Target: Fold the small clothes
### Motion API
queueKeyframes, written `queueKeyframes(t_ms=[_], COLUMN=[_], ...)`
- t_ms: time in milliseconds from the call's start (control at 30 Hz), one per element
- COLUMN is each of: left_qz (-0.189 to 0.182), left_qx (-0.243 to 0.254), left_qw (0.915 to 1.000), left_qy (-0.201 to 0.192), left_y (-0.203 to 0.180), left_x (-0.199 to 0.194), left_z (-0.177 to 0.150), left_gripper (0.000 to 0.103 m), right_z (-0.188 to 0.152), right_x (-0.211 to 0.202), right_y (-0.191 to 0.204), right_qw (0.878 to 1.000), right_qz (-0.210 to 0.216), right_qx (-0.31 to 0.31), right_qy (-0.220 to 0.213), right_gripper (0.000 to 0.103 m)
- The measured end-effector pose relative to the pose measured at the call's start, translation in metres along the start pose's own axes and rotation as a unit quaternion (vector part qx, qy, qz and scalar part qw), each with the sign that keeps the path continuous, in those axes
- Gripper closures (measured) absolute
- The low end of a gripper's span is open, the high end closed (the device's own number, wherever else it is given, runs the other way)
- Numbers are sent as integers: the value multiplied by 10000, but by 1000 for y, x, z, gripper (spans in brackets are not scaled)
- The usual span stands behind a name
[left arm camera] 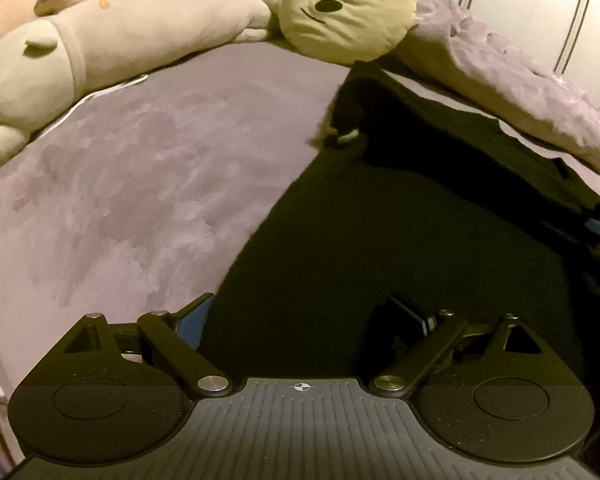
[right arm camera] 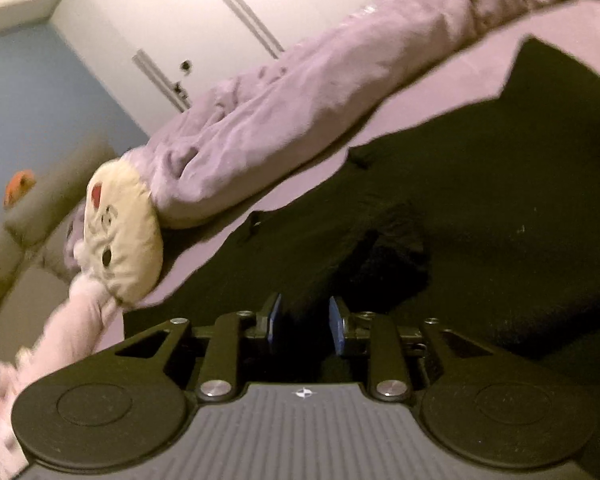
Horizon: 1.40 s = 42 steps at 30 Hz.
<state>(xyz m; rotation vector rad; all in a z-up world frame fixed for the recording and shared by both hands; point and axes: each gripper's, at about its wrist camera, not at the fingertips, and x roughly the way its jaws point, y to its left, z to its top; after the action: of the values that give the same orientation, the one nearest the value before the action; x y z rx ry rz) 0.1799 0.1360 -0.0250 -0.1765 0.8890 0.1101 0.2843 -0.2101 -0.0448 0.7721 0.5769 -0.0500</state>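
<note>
A black garment (left arm camera: 380,232) lies spread on the purple bed cover (left arm camera: 140,184). In the left wrist view my left gripper (left arm camera: 304,320) is open wide, low over the garment's near edge, its left finger at the cloth's border. In the right wrist view the garment (right arm camera: 480,208) fills the lower right. My right gripper (right arm camera: 305,320) has its blue pads a narrow gap apart, with dark cloth between them; the cloth looks pinched but the grip itself is too dark to make out.
A long cream plush toy (left arm camera: 112,40) and a round cream face cushion (left arm camera: 348,8) lie at the bed's far side. A rumpled lilac duvet (left arm camera: 520,80) runs along the right edge. White wardrobe doors (right arm camera: 220,20) stand beyond.
</note>
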Motion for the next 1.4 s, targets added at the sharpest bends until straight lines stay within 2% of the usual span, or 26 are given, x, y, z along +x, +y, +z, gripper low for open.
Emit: queueKeyframes(t_ms=[133, 167, 200, 267, 300, 433, 533, 600, 667, 733, 833, 967, 1067, 1167, 1233, 1267, 1333, 1400], left_qz=[-37, -40, -37, -22, -49, -294, -370, -438, -517, -605, -662, -919, -1210, -1389, -1424, -1421, -1492, -1514], left_qx=[10, 48, 105, 170, 177, 209, 302, 383, 402, 417, 548, 571, 461, 286, 176, 117, 74, 60], left_qw=[10000, 10000, 9999, 9998, 9998, 9993, 9988, 9983, 9978, 9973, 9963, 9938, 9906, 9884, 9877, 9876, 9864, 9860], left_qy=[-19, -37, -59, -73, -64, 88, 118, 80, 59, 54, 44, 247, 445, 539, 614, 658, 679, 690], left_y=[-3, -4, -6, -9, -10, -21, -31, -37, -40, -43, -46, -48, -47, -44, -42, -43, -44, -46], left_x=[-1, -1, -1, 1, 2, 10, 13, 11, 9, 5, 3, 6, 10, 17, 24, 28, 31, 34], left_z=[4, 5, 6, 10, 12, 28, 38, 42, 43, 43, 42, 46, 49, 53, 56, 56, 58, 58], left_gripper=[8, 8, 8, 8, 8, 6, 6, 5, 5, 5, 5, 5, 5, 5, 5, 5, 5, 5], right_z=[9, 10, 11, 11, 11, 12, 12, 11, 10, 10, 13, 20, 23, 29, 34, 35, 36, 36], right_x=[11, 10, 6, -1, -3, -2, 8, 15, 23, 25, 19, -4, -25, -38, -32, -27, -19, -22], right_y=[-23, -27, -30, -29, -29, -29, -25, -21, -20, -23, -22, -13, 3, -1, -14, -23, -40, -54], right_qw=[9934, 9915, 9908, 9919, 9921, 9916, 9924, 9936, 9943, 9942, 9962, 9994, 9937, 9849, 9854, 9872, 9912, 9957], right_qz=[294, 292, 272, 158, 120, 68, -105, -248, -422, -491, -355, -266, -670, -985, -1044, -1059, -1060, -842], right_qx=[1089, 1252, 1312, 1253, 1239, 1269, 1179, 1026, 854, 759, 608, 202, -794, -1193, -1218, -1141, -794, -396], right_qy=[189, 210, 198, 139, 128, 256, 326, 397, 487, 575, 516, 118, -420, -781, -567, -360, 16, 2], right_gripper=[78, 74, 70, 53, 50, 50, 51, 59, 83, 91, 93, 93, 94, 93, 91, 86, 83, 83])
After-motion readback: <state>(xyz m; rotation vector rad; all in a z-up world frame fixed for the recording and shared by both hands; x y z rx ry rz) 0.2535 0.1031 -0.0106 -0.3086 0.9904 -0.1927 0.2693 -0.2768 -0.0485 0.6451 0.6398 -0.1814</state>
